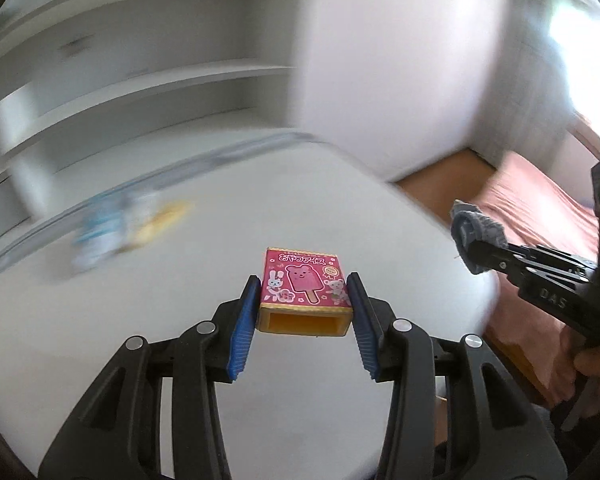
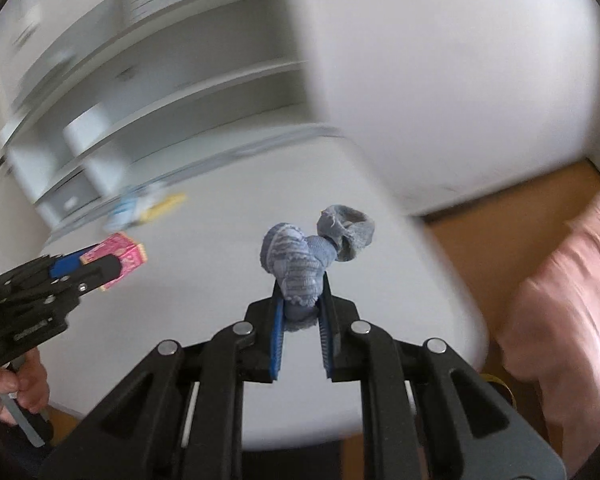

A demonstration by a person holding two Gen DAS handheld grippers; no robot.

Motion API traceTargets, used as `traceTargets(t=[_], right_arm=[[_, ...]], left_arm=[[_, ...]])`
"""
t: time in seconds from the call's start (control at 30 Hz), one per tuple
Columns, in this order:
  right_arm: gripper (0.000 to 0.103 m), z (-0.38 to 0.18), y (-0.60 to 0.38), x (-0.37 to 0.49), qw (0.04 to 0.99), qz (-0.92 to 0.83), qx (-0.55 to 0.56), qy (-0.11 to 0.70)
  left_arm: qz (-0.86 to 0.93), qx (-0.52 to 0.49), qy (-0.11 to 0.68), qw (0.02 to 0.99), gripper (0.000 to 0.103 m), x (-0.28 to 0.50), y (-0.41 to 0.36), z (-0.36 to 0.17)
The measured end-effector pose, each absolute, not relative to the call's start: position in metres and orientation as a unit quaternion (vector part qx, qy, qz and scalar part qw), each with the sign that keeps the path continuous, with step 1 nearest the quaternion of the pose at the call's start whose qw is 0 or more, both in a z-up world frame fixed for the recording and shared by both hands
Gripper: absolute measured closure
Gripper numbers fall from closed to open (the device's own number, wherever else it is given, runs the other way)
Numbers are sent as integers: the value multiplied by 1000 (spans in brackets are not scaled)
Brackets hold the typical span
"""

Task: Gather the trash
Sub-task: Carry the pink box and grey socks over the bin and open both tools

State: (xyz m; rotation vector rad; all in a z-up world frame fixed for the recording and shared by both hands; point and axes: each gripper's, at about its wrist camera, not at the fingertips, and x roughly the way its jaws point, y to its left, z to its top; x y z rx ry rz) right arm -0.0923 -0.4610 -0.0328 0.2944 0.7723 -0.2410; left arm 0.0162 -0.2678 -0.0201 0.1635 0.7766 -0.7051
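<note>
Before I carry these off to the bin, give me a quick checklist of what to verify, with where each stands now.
1. Left gripper shut on the pink box: ok, both pads touch its sides.
2. Right gripper shut on the blue sock: ok, though only its lower end is pinched.
3. Both items lifted off the white table: ok.
4. Grippers apart from each other: ok.
5. Bin located: cannot tell, none in view.
6. Table cleared: not ok, blurred wrappers lie near its far edge.
</note>
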Motion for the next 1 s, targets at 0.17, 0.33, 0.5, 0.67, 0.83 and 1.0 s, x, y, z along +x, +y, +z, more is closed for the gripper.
traceTargets(t=[0.17,0.33,0.5,0.67,0.83,1.0], right_arm=[[88,-54,-549,-177,882,-221,197,367],[87,-82,-603,-237,852,-279,240,373],[88,-134,-649,-281,810,-313,288,405],[87,-189,-678,-308,772,-318,328,443],[87,-245,-700,-313,739,-309,359,479],[87,-277,-709,-317,718,-304,380,498]], left_arm=[[-433,115,367,815,60,-34,-374,-30],[-511,154,368,761,60,-85,-462,-53],[-551,184,377,721,60,-111,-520,-88],[-569,210,405,684,60,-125,-566,-141],[-565,233,428,666,60,-134,-593,-187],[-560,246,448,653,60,-145,-608,-219]])
